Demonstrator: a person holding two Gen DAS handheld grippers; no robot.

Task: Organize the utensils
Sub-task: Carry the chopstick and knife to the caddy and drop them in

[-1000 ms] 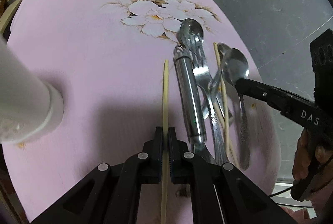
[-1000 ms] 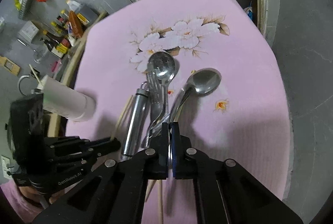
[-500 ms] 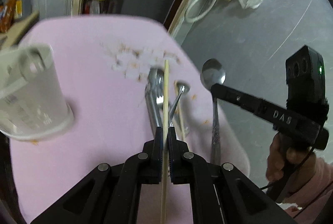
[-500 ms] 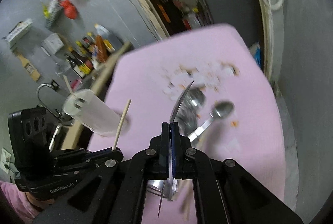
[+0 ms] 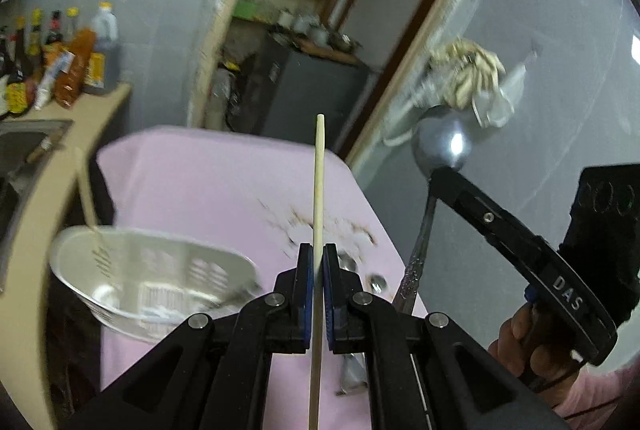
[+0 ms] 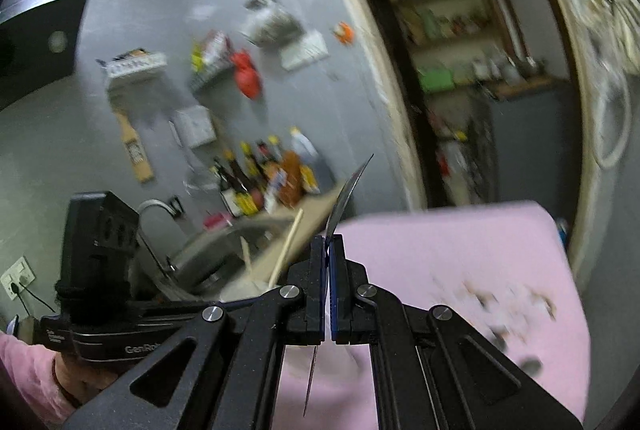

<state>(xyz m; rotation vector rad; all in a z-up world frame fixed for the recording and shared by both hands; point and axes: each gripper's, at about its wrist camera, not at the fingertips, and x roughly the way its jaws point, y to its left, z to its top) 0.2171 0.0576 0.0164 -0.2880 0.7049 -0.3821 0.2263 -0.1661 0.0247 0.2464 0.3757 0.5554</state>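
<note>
My left gripper is shut on a pale wooden chopstick and holds it upright, well above the pink floral table. My right gripper is shut on a steel spoon, seen edge-on; in the left wrist view the spoon's bowl and handle stand at the right. A white perforated utensil holder stands at the table's left with another chopstick in it. More steel utensils lie blurred on the table behind my left fingers.
A counter with a sink and sauce bottles lies to the left of the table. An open doorway with shelves is behind. The table's right edge drops to grey floor.
Both grippers rose and tilted up from the table, lifting the chopstick and the spoon off the pile. The utensil holder now shows lower left with its open top visible.
</note>
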